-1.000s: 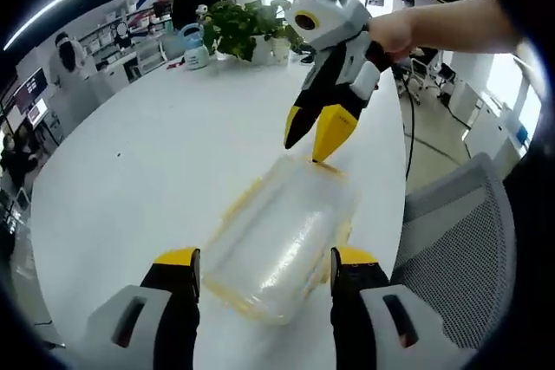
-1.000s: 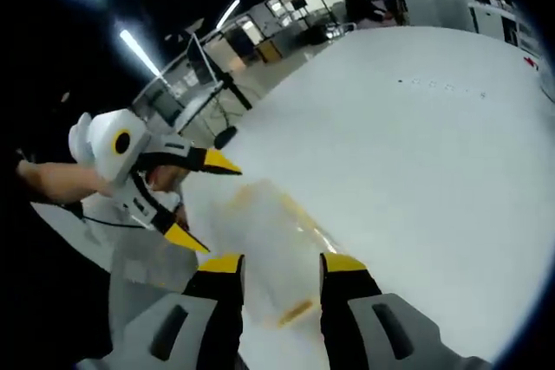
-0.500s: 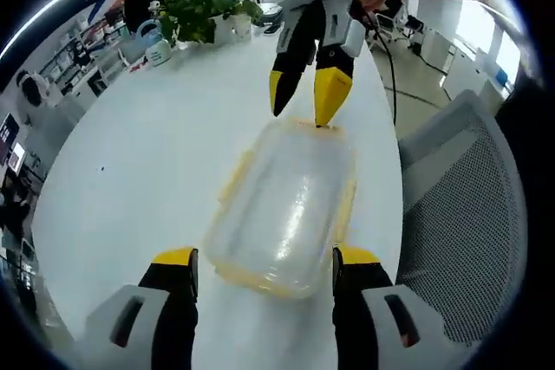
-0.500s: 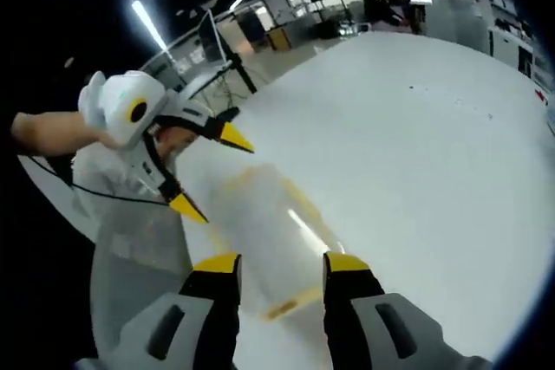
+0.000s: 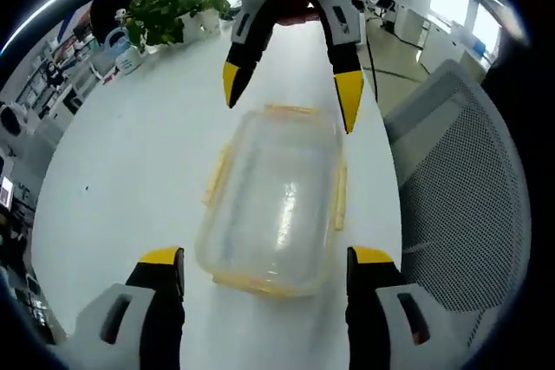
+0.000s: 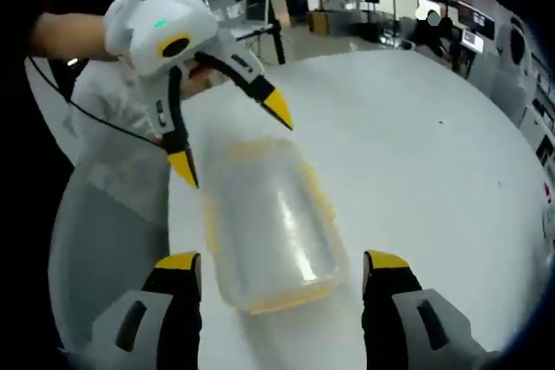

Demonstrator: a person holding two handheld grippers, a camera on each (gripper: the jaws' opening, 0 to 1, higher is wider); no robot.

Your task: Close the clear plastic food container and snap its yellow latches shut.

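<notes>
No legible writing found. The clear container [image 5: 277, 201] [image 6: 269, 227] lies lid-on upon the white surface [image 5: 130, 162] [image 6: 434, 179], between both grippers. Left gripper [image 5: 264, 266] [image 6: 230, 140] and right gripper [image 6: 282, 275] [image 5: 286, 97] now stand with jaws wide, wider than before. Latch [image 5: 340, 198] positions are unclear through glare.

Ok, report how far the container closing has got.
Looks done: the lid sits on the clear food container. In hand: nothing gripped; the left gripper and right gripper are open at opposite ends of it. Left: the yellow latches appear to stick out from the sides, so snapping seems pending.
</notes>
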